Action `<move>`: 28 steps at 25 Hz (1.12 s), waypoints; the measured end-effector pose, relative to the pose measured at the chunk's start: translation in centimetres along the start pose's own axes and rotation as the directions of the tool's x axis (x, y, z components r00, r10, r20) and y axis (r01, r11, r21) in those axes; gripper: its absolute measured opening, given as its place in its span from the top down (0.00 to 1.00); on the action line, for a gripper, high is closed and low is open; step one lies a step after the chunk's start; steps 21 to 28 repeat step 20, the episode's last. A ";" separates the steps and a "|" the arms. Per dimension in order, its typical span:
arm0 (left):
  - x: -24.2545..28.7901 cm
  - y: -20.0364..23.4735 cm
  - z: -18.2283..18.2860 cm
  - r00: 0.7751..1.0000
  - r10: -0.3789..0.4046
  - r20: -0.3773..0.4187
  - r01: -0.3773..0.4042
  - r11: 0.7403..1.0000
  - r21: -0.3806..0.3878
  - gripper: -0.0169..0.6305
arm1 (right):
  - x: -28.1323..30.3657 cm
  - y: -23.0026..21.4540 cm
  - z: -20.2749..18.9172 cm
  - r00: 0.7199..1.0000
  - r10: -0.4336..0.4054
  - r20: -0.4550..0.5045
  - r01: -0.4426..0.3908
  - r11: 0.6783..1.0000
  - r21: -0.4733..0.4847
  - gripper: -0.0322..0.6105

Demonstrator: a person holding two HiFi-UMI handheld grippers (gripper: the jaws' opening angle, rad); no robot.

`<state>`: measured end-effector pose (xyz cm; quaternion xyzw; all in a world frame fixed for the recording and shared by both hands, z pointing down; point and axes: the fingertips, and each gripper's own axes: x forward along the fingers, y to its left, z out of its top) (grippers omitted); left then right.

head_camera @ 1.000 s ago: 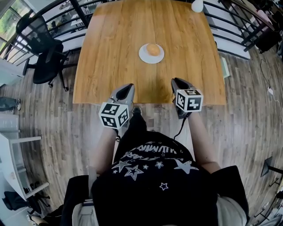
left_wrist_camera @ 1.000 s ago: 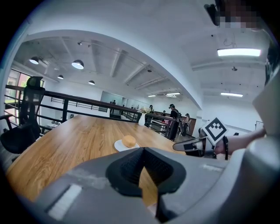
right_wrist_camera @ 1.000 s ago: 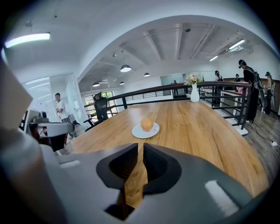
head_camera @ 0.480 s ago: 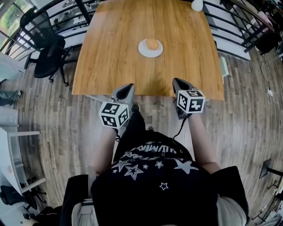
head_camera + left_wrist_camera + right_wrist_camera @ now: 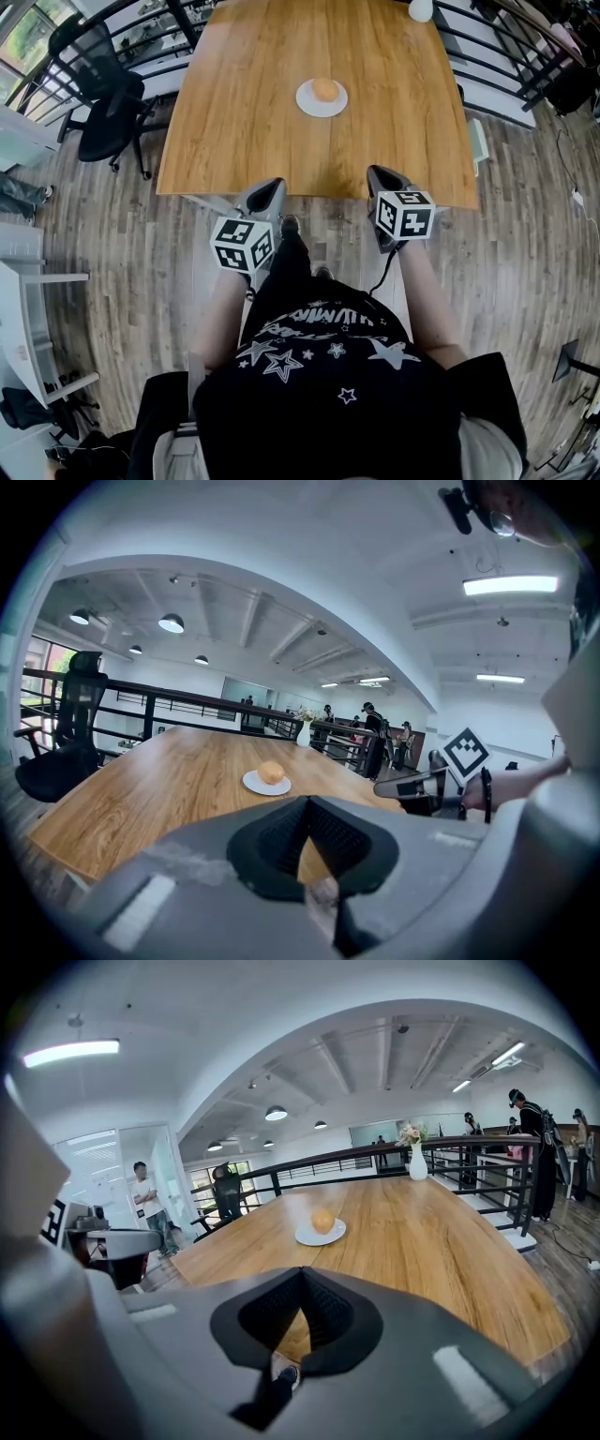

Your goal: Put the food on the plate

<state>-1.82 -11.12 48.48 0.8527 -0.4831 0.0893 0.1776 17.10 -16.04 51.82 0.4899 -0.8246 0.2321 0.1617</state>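
Note:
A round orange piece of food point(image 5: 324, 89) sits on a small white plate point(image 5: 307, 104) in the middle of the wooden table point(image 5: 234, 141). Both grippers hover side by side at the table's near edge, well short of the plate. My left gripper point(image 5: 274, 184) is shut with nothing in it, and so is my right gripper point(image 5: 377, 172). The left gripper view shows its jaws point(image 5: 307, 801) closed together, with the food point(image 5: 271, 772) far ahead. From the right gripper point(image 5: 301, 1271), the food point(image 5: 322, 1221) on the plate point(image 5: 307, 1237) lies straight ahead.
A white vase point(image 5: 419, 9) stands at the table's far edge. A black office chair point(image 5: 98, 103) is left of the table, with railings behind and to the right. A white table point(image 5: 19, 309) is at the far left. People stand in the background.
The table and plate have shifted a little further away in the head view as both grippers drew back toward the near edge. Both stay empty.

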 end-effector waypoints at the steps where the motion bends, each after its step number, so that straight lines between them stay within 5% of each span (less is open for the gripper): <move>1: -0.1 0.0 0.0 1.000 0.001 0.000 -0.001 1.000 0.002 0.97 | -0.1 0.2 0.0 1.000 0.004 0.002 -0.004 1.000 -0.001 0.95; 28: -1.9 -0.8 -0.7 1.000 0.008 -0.003 -0.008 1.000 -0.001 0.97 | -1.4 2.0 -0.8 0.999 0.036 0.006 -0.036 0.999 -0.014 0.95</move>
